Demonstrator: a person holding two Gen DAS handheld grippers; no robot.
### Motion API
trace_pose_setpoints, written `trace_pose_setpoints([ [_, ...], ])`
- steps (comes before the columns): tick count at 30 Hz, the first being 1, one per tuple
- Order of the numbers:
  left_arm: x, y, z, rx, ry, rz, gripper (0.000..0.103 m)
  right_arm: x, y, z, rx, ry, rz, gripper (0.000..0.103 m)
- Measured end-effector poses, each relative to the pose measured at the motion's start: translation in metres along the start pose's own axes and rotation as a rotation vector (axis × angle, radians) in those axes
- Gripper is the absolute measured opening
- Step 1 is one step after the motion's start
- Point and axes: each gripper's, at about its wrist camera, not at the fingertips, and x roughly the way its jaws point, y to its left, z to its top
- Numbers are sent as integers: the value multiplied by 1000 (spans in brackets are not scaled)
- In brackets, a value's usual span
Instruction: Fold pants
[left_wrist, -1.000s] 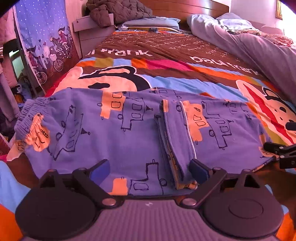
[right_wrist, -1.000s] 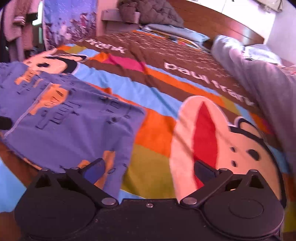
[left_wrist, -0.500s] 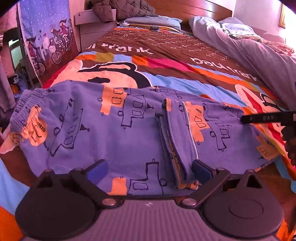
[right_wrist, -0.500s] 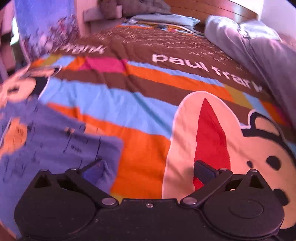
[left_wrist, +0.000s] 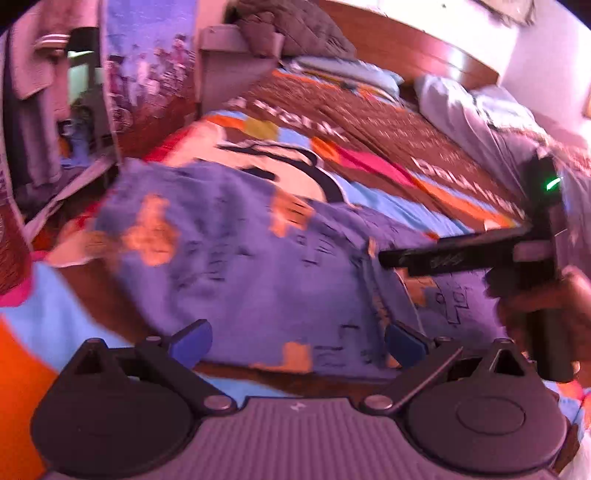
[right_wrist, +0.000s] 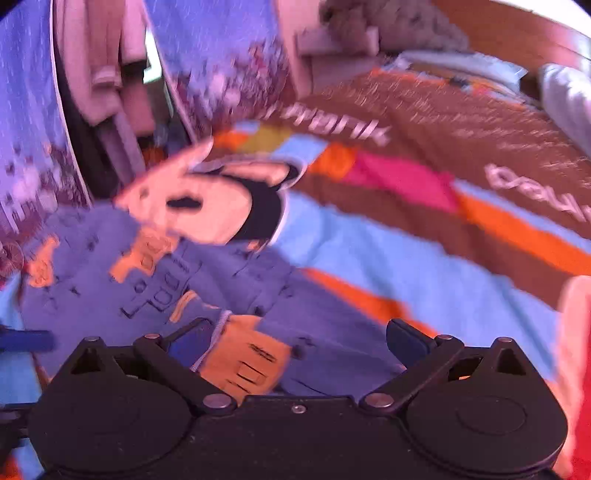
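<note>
The purple cotton pants with orange vehicle prints lie flat on the brightly striped cartoon bedspread, along the near edge of the bed. Their long axis runs left–right: the waistband end is at the left, and the folded-back leg layer ends in an edge right of centre.

Left gripper: its jaws have just been opening and now stand wide apart, with nothing clamped. The pants' near hem lies just beyond the fingertips. The folded edge runs down close to its right finger.

Right gripper: jaws apart, empty. It hovers over the right part of the pants, where an orange print patch sits between the fingers. In the left wrist view the right gripper's body reaches in from the right, its tip just above the folded edge.

Judgement: both grippers are near, the right slightly nearer the folded edge. The next fold likely carries one end along the long axis, across to the other.

Both views are motion-blurred, so contact with the cloth cannot be told.
</note>
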Motion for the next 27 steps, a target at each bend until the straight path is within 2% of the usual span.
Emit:
trace_pose_setpoints([
  [2,-14,15,-3,-48,-38,32,102,0,9,4,17,-27,-47,102],
  [5,-29,40,-2,-120,-98,53,102,-20,14,7,116,-43,-126,102],
  [8,-32,62,7,-209,-129,58,102,-51,27,-7,141,-86,-125,102],
  [10,-30,80,11,-286,-126,36,102,-67,39,-23,106,-103,-125,102],
  [14,-21,111,16,-417,-126,-14,100,-74,62,-56,50,-126,-194,102],
  [17,-10,145,14,-618,-164,-86,97,-61,69,-72,51,-76,-228,102],
  [20,0,167,8,-752,-162,-103,88,-65,71,-71,55,-100,-233,102],
  [23,0,162,7,-704,-150,-65,81,-62,66,-72,78,-87,-216,102],
  [27,6,158,6,-692,-125,-44,53,-60,66,-74,81,-75,-224,102],
])
